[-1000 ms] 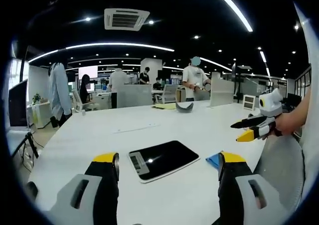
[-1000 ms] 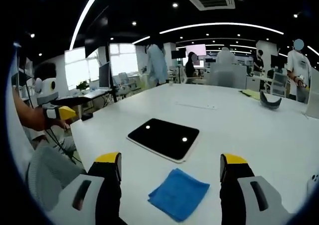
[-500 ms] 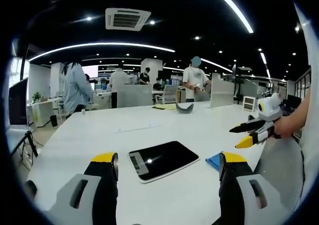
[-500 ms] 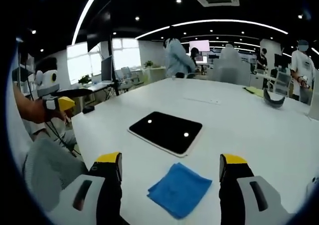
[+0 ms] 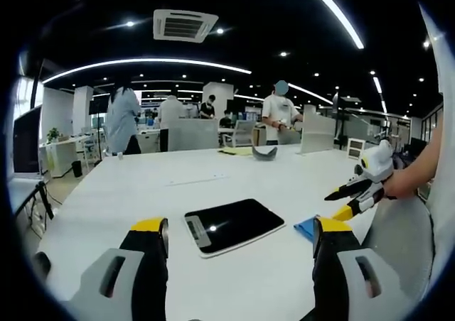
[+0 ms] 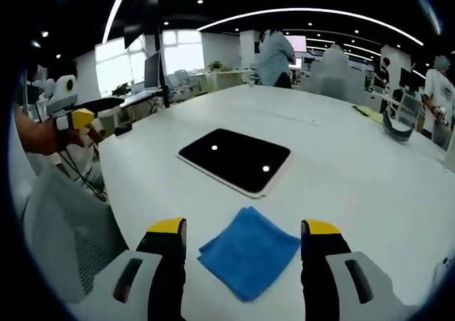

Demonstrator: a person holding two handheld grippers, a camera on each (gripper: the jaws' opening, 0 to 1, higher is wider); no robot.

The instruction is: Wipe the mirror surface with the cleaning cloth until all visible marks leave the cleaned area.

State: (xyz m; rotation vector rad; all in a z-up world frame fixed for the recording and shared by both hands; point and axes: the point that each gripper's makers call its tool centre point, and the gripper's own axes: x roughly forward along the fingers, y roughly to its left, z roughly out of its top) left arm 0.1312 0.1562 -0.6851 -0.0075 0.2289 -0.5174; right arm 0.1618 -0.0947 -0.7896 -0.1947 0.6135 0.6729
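**Q:** Where does the cleaning cloth (image 6: pixel 249 251) lie?

**A:** Flat on the white desk (image 6: pixel 355 186), a folded blue square directly ahead of the right gripper (image 6: pixel 242 237) and centred between its two yellow-tipped jaws, which stand wide apart and hold nothing. Just beyond the cloth, further out along the jaws, is the mirror (image 6: pixel 234 160), a dark rounded rectangle lying face up and reflecting two ceiling lights. Cloth and mirror sit near each other but apart.

**Q:** What has just changed?

**A:** Over the past second the cloth has drawn in under the right jaws and looms larger between them, so that gripper has tipped down and closed in on it. My reading: the pickup is about to begin and no wiping has started.

**Q:** And the left gripper (image 5: pixel 240 234)?

**A:** Its jaws are also wide and empty. The mirror (image 5: pixel 234 226) lies just ahead between them, and a corner of the cloth (image 5: pixel 307 227) peeks beside the right-hand jaw. The right gripper (image 5: pixel 346 199) enters that view from the right, held in a hand and lower than a second ago.

**Q:** Beyond the desk?

**A:** An open office under ceiling lights, with people standing in the distance.
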